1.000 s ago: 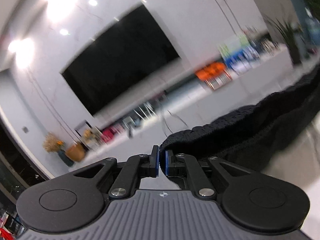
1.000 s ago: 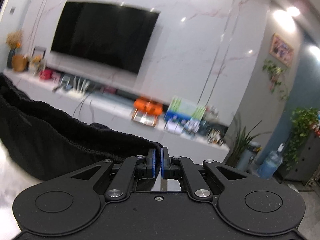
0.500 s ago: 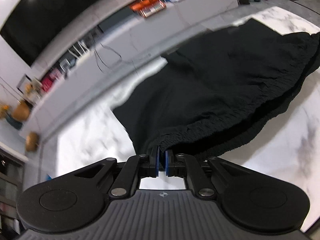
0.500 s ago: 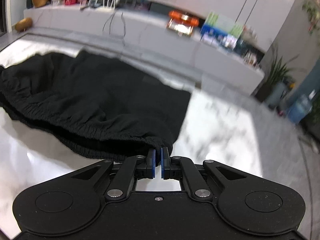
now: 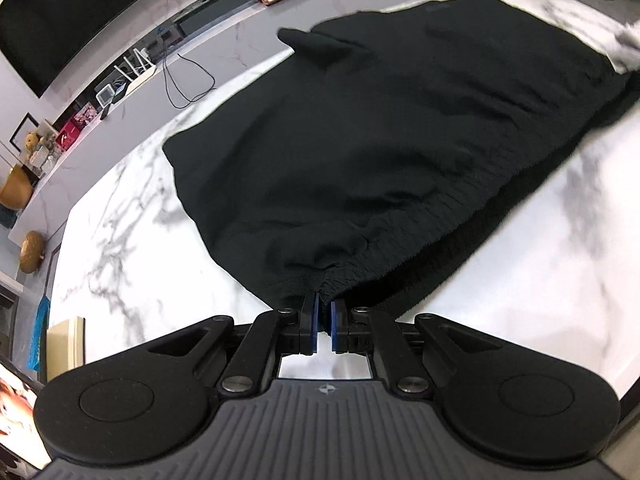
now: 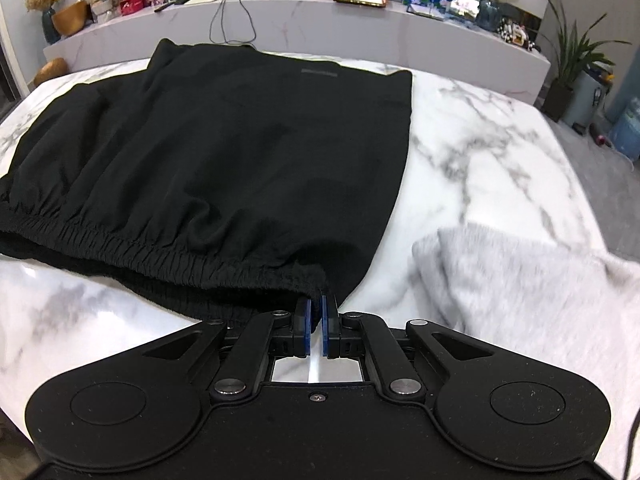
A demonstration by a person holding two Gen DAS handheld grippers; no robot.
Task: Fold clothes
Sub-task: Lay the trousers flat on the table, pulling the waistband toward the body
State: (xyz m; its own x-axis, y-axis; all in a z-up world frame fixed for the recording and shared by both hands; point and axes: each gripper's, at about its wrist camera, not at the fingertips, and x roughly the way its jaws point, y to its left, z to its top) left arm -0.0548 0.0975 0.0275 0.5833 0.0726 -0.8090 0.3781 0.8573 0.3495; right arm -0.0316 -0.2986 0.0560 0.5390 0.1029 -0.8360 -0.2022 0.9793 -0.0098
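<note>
Shorts [image 5: 384, 152] lie spread on the marble table [image 5: 120, 240] — left gripper [image 5: 325, 320] and right gripper [image 6: 316, 316] each pinch the waistband [image 6: 160, 256] — folding looks unstarted.

The black elasticated-waist cloth garment [image 6: 224, 152] is running past the picture's left edge, hiding the marble table's [image 6: 480, 152] far edge; a blurred grey knitted cloth [image 6: 528, 292] is spilling off the right.

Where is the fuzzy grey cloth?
In the right wrist view, the grey cloth lies on the marble table, right of the black shorts.
</note>
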